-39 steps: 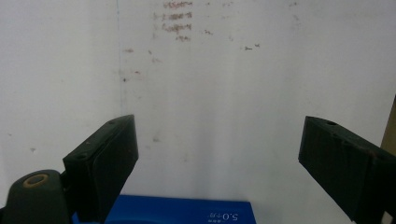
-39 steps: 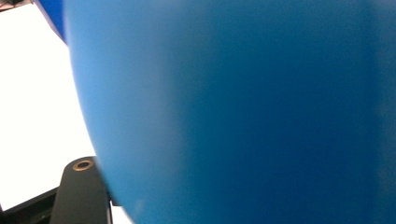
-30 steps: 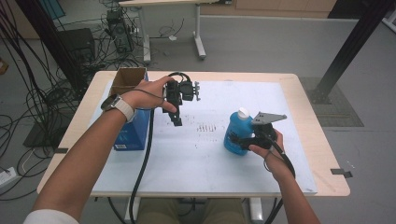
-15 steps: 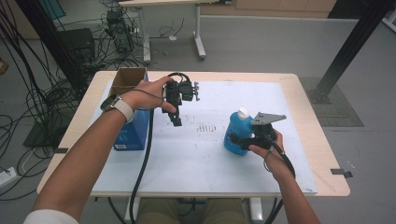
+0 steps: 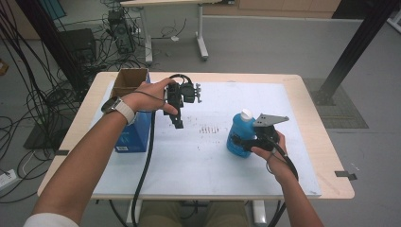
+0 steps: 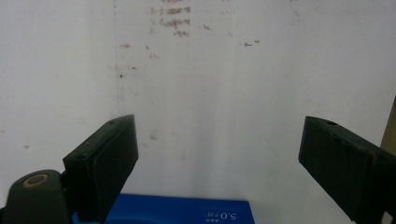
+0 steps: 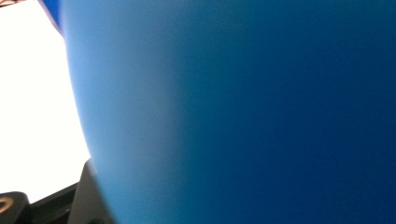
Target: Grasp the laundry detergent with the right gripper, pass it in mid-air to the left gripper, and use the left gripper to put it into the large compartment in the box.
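— Nothing on the table has shifted, but the right gripper (image 5: pixel 239 141) has just been closing its jaws around the blue bottle (image 5: pixel 239 135).
— Where's the bottle?
— Upright on the white mat (image 5: pixel 198 156), four o'clock from the table's centre.
— And the left gripper (image 5: pixel 178 124)?
— Spread, empty, hovering at ten o'clock beside the blue box (image 5: pixel 135 137).
— Grasp step, then; next it likely needs a firm pinch before lifting.

"5.0" on blue box (image 6: pixel 187 212)
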Motion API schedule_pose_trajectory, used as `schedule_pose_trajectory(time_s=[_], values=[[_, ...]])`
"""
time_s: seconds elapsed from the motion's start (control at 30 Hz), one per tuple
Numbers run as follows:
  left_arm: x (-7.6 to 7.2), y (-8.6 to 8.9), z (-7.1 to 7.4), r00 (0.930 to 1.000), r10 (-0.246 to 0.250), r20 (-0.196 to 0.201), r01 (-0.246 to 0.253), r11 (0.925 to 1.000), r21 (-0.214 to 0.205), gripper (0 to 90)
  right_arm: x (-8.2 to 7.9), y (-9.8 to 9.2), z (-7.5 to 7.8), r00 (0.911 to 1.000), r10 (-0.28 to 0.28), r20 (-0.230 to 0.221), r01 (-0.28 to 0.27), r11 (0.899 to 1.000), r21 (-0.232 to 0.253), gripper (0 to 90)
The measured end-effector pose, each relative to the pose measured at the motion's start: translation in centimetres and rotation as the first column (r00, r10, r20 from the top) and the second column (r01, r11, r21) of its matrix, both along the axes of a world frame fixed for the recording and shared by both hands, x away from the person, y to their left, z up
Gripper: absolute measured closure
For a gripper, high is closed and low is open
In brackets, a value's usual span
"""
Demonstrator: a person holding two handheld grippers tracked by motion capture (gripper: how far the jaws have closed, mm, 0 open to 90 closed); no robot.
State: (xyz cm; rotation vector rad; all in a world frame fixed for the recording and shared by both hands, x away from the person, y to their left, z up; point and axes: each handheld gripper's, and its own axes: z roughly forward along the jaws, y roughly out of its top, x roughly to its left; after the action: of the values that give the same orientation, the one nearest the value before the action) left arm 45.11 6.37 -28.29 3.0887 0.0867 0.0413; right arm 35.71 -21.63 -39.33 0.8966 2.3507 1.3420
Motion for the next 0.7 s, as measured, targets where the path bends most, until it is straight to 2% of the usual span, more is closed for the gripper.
schedule_pose_trajectory(time_s=[0.7], values=[[0.06,0.02,-0.11,1.0,-0.003,0.0,0.003,1.0,-0.003,12.3,0.03,-0.18,-0.12,0.9998,0.01,0.017,-0.01,1.0,0.001,41.9]])
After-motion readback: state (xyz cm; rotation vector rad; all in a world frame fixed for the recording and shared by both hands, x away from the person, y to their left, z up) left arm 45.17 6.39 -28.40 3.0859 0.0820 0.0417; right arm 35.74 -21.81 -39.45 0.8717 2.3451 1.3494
